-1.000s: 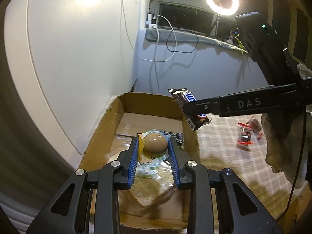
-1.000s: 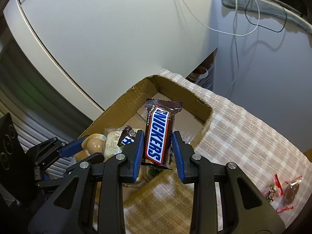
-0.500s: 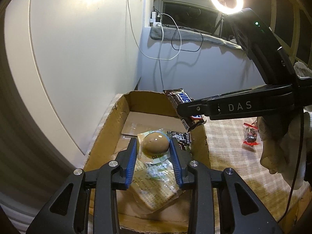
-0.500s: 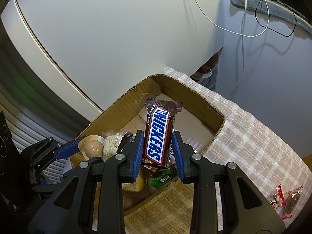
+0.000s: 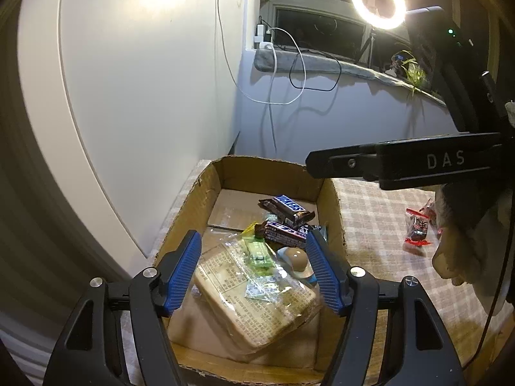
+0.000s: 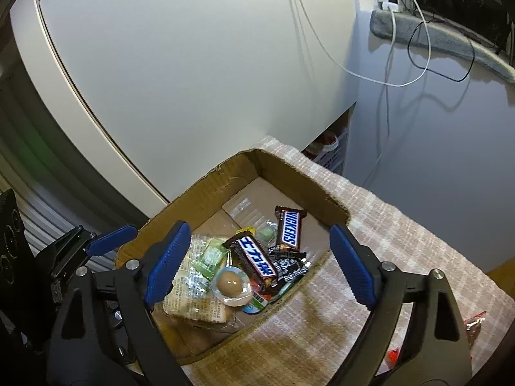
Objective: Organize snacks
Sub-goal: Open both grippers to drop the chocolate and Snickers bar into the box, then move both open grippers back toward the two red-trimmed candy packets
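Observation:
A cardboard box [image 5: 331, 212] [image 6: 206, 189] stands on the checked tablecloth and holds several snacks. A Snickers bar [image 5: 288, 207] [image 6: 289, 228] lies loose in the box beside a second dark bar [image 6: 254, 259]. A packaged egg [image 5: 297, 257] [image 6: 230, 284] lies on a large cracker pack [image 5: 254, 296] [image 6: 193, 302]. My left gripper [image 5: 254, 270] is open and empty above the box's near end. My right gripper [image 6: 257, 260] is open and empty above the box; its arm shows in the left wrist view [image 5: 402, 164].
Red-wrapped candies [image 5: 416, 225] [image 6: 473, 325] lie on the tablecloth [image 5: 379, 212] right of the box. A white panel stands at the left. Cables [image 5: 289, 74] hang from the window ledge behind. A ring light [image 5: 378, 1] shines at the top right.
Both grippers opened. The egg pack dropped from the left one and the Snickers bar from the right one; both now lie in the box. The right gripper rose slightly.

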Available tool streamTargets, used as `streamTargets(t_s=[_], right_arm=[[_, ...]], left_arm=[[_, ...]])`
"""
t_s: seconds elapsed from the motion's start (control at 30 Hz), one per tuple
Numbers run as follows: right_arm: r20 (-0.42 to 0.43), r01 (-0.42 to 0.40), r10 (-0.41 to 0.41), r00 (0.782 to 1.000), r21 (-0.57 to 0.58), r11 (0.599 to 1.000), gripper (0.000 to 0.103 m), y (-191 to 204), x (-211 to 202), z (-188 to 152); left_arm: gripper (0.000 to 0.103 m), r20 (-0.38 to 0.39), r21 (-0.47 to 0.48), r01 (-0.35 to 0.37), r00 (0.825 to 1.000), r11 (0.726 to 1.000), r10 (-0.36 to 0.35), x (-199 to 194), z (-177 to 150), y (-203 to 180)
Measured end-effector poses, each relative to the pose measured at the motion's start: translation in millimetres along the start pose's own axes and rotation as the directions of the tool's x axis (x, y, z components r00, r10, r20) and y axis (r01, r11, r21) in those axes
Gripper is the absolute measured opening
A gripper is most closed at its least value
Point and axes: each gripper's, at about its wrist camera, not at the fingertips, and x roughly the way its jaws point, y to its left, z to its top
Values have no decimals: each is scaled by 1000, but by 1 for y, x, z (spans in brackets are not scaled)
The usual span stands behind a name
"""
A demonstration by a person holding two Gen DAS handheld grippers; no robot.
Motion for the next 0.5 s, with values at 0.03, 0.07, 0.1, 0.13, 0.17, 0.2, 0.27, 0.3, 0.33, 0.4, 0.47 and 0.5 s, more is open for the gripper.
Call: streamTargets(t_s=[0.03, 0.07, 0.1, 0.13, 0.17, 0.2, 0.27, 0.3, 0.33, 0.4, 0.47, 0.5], right_arm=[[3, 5, -5, 1000, 0, 1000, 90, 0, -1, 0], [8, 11, -11, 1000, 1, 1000, 90, -2, -4, -1], [11, 14, -15, 1000, 4, 1000, 91, -4, -6, -1], [13, 17, -17, 1000, 8, 1000, 91, -6, -8, -2], [13, 19, -19, 1000, 12, 1000, 91, -8, -10, -2], [14, 21, -21, 1000, 16, 1000, 91, -10, -12, -3], [17, 27, -27, 999, 21, 999, 91, -13, -16, -6], [21, 30, -31, 999, 23, 999, 91, -15, -18, -7], [25, 33, -34, 999, 26, 999, 91, -17, -22, -9], [34, 40, -41, 999, 33, 999, 91, -23, -29, -11], [42, 44, -46, 998, 41, 998, 91, -29, -36, -15], [47, 50, -52, 998, 45, 998, 91, -33, -42, -18]], left_arm=[[67, 1, 1, 1, 1000, 1000, -1, -1, 0, -1], [67, 2, 2, 2, 1000, 1000, -2, -1, 0, -2], [67, 4, 3, 4, 1000, 1000, -4, -2, 1, -3], [67, 5, 5, 7, 1000, 1000, -7, -2, 1, -4], [67, 6, 7, 10, 1000, 1000, -10, -3, 2, -6], [67, 7, 7, 12, 1000, 1000, -12, -4, 2, -7], [67, 14, 6, 21, 1000, 1000, -21, -7, 3, -10], [68, 16, 8, 24, 1000, 1000, -24, -8, 4, -13], [68, 19, 12, 26, 999, 1000, -27, -9, 4, -15], [68, 24, 18, 37, 999, 999, -37, -11, 5, -21], [68, 27, 21, 51, 998, 998, -52, -12, 6, -26], [68, 27, 22, 60, 998, 998, -61, -12, 6, -30]])
